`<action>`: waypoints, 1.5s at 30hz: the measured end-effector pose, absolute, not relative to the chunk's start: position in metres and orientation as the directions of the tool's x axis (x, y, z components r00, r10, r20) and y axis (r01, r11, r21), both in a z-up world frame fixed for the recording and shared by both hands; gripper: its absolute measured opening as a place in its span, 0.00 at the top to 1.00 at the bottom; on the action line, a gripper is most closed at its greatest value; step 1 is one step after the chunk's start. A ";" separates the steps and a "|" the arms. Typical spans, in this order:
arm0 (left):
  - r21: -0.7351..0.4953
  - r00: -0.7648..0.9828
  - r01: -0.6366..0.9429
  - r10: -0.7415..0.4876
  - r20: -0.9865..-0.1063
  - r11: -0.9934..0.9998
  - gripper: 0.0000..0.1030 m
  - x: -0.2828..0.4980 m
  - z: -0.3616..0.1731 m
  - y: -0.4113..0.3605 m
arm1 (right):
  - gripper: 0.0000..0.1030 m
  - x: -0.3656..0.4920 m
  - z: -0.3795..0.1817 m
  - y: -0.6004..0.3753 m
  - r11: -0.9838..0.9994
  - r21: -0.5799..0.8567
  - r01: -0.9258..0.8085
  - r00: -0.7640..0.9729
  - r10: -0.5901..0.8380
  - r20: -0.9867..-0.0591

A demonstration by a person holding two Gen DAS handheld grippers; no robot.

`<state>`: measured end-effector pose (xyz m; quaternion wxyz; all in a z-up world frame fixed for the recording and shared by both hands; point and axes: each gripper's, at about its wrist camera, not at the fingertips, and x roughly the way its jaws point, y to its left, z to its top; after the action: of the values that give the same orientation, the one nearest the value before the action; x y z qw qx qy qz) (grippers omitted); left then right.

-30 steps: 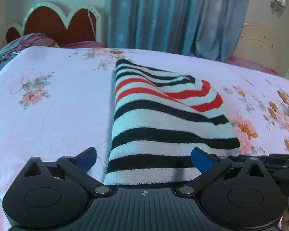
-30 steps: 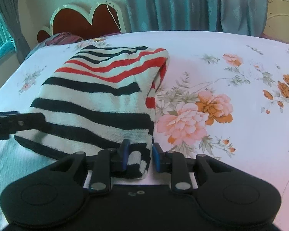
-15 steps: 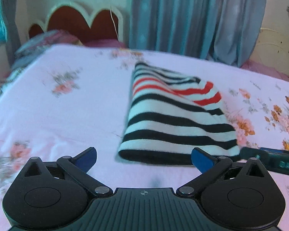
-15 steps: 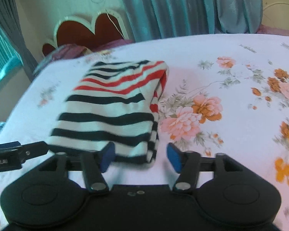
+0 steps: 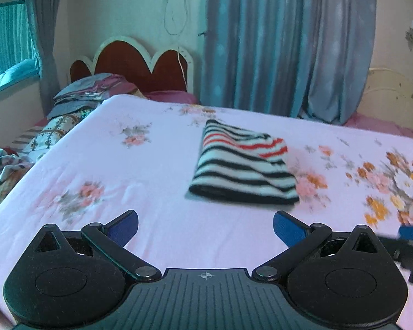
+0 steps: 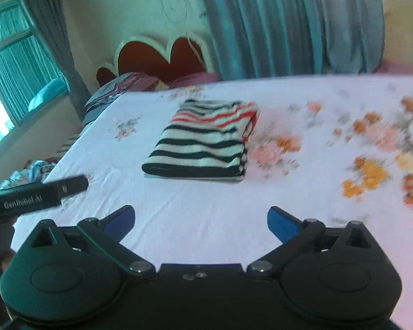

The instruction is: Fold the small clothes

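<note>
Where a second earlier the right gripper (image 6: 201,220) had been clamped on the near corner of the striped garment (image 6: 203,143), its jaws were now opening wide with nothing between them, and the left gripper (image 5: 205,224) likewise stood apart and empty. Both had drawn back and up from the bed (image 5: 157,220), so the garment, which had filled the lower part of each view, now lay well beyond the fingertips, folded into a compact rectangle on the floral sheet (image 6: 330,198). That suggested the fold of this piece was finished and released; another piece would probably be next.

Motion blur smeared the flower print and the garment's edges, so how neatly the layers lined up could not be judged. Its underside and inner folds were hidden. Only a blurred edge of each gripper showed in the other's view, and a heap of cloth (image 5: 5,170) at the left was cut off.
</note>
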<state>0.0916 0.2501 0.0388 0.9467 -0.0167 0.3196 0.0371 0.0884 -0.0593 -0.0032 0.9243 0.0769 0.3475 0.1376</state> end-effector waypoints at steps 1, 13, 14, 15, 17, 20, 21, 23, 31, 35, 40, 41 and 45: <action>-0.005 0.787 -0.089 0.068 -0.613 0.996 0.00 0.082 0.042 0.251 | 0.01 0.079 0.003 -0.057 0.956 0.215 -0.200 0.734 0.291 -0.614; 0.021 0.796 -0.136 0.122 -0.594 0.991 0.00 -0.006 0.076 0.257 | 0.01 -0.017 0.048 -0.045 0.990 0.102 -0.099 0.858 0.137 -0.496; 0.015 0.798 -0.134 0.117 -0.591 0.991 0.00 -0.012 0.078 0.258 | 0.01 -0.022 0.050 -0.045 0.990 0.102 -0.098 0.862 0.136 -0.488; 0.014 0.801 -0.136 0.118 -0.586 0.991 0.00 -0.016 0.081 0.258 | 0.01 -0.025 0.052 -0.044 0.990 0.102 -0.097 0.866 0.135 -0.482; 0.017 0.809 -0.137 0.122 -0.575 0.990 0.00 -0.024 0.085 0.258 | 0.01 -0.031 0.055 -0.043 0.990 0.106 -0.097 0.873 0.136 -0.468; 0.023 0.811 -0.133 0.123 -0.572 0.991 0.00 -0.031 0.090 0.258 | 0.01 -0.038 0.060 -0.040 0.989 0.107 -0.106 0.882 0.143 -0.449; 0.023 0.812 -0.132 0.121 -0.571 0.991 0.00 -0.033 0.091 0.259 | 0.01 -0.041 0.061 -0.039 0.988 0.108 -0.108 0.885 0.145 -0.442; 0.019 0.813 -0.132 0.119 -0.570 0.991 0.00 -0.036 0.093 0.259 | 0.01 -0.043 0.062 -0.036 0.987 0.110 -0.115 0.886 0.152 -0.437; 0.019 0.821 -0.134 0.122 -0.558 0.991 0.00 -0.041 0.099 0.258 | 0.01 -0.049 0.063 -0.030 0.987 0.095 -0.128 0.891 0.156 -0.426; 0.019 0.823 -0.130 0.118 -0.556 0.991 0.00 -0.041 0.102 0.255 | 0.01 -0.051 0.065 -0.030 0.987 0.097 -0.128 0.894 0.157 -0.420; 0.020 0.826 -0.126 0.116 -0.552 0.992 0.00 -0.039 0.106 0.252 | 0.01 -0.051 0.067 -0.032 0.987 0.098 -0.126 0.896 0.155 -0.415; 0.020 0.827 -0.127 0.117 -0.550 0.992 0.00 -0.039 0.106 0.252 | 0.01 -0.050 0.068 -0.032 0.987 0.098 -0.126 0.896 0.155 -0.415; 0.028 0.831 -0.128 0.123 -0.542 0.991 0.00 -0.039 0.109 0.250 | 0.01 -0.050 0.068 -0.033 0.987 0.099 -0.125 0.896 0.155 -0.416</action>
<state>-0.0391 0.2502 0.1087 0.9569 -0.0048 0.2830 0.0655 -0.0498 -0.0328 0.0679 0.9730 0.0347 0.2166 0.0721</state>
